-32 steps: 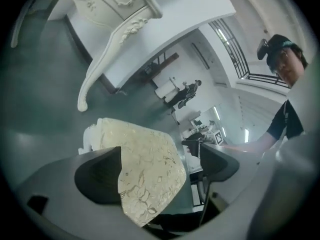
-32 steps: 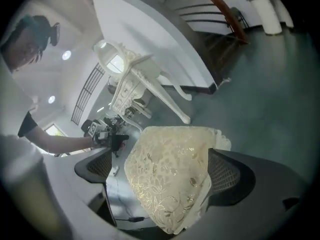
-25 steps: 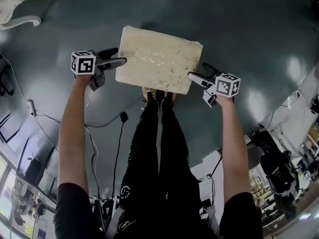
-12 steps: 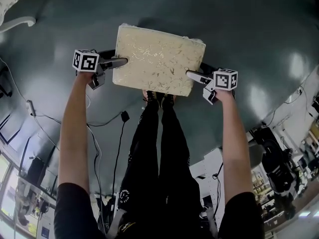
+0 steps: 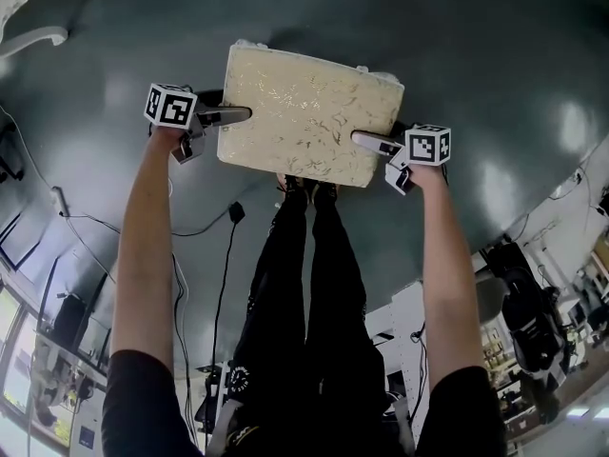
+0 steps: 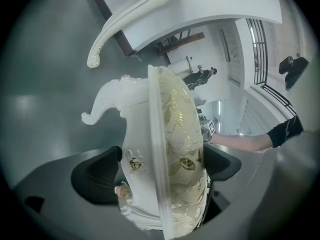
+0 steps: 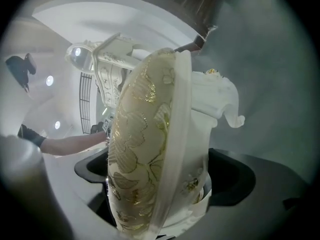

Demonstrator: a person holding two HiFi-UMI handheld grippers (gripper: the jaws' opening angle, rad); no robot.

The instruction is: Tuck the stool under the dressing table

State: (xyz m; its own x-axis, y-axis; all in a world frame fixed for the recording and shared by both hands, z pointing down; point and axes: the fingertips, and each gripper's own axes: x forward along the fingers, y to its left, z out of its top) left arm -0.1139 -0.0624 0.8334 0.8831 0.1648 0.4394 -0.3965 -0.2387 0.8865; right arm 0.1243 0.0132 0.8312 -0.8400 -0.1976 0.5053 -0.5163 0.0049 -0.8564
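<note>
The stool [image 5: 309,112] has a cream cushion with gold leaves and a white carved frame. It hangs between my two grippers, in front of the person's feet. My left gripper [image 5: 233,117] clamps its left end, with one jaw on the cushion and the other on the frame [image 6: 132,149]. Its jaws have just widened slightly, and the stool's end [image 6: 172,134] is still between them. My right gripper [image 5: 366,143] clamps the right end of the stool [image 7: 145,134] the same way. The white dressing table [image 5: 33,38] stands at the far left, and its curved leg [image 6: 130,21] rises beyond the stool. I cannot tell whether the stool's legs touch the floor.
The floor is dark grey. A black cable with a plug [image 5: 235,223] lies on it left of the person's legs [image 5: 304,274]. Shelves and equipment [image 5: 533,322] crowd the lower right. A window wall lies at the lower left.
The stool and both grippers have sunk a little and shifted slightly toward the top of the head view, away from the feet. Both grips look unchanged.
</note>
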